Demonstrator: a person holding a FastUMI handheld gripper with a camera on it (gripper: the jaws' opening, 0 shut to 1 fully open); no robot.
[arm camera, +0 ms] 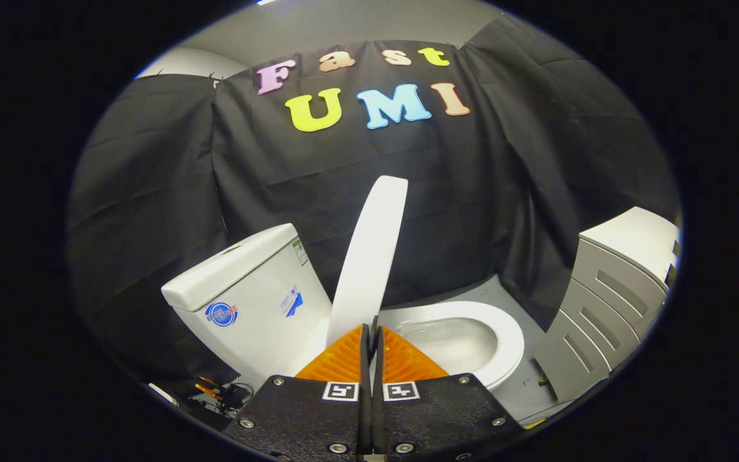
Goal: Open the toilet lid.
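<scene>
Your claw has its two fingers drawn together, with only a thin gap between them, at the lower edge of the white oval plastic toilet lid. Whether both fingers press on the lid cannot be told. The lid stands raised, near upright, seen edge-on. Beside it you see the white ceramic cistern. On the other side lies the open white toilet seat ring over the bowl. A grey drawer cabinet stands well apart beyond the seat.
</scene>
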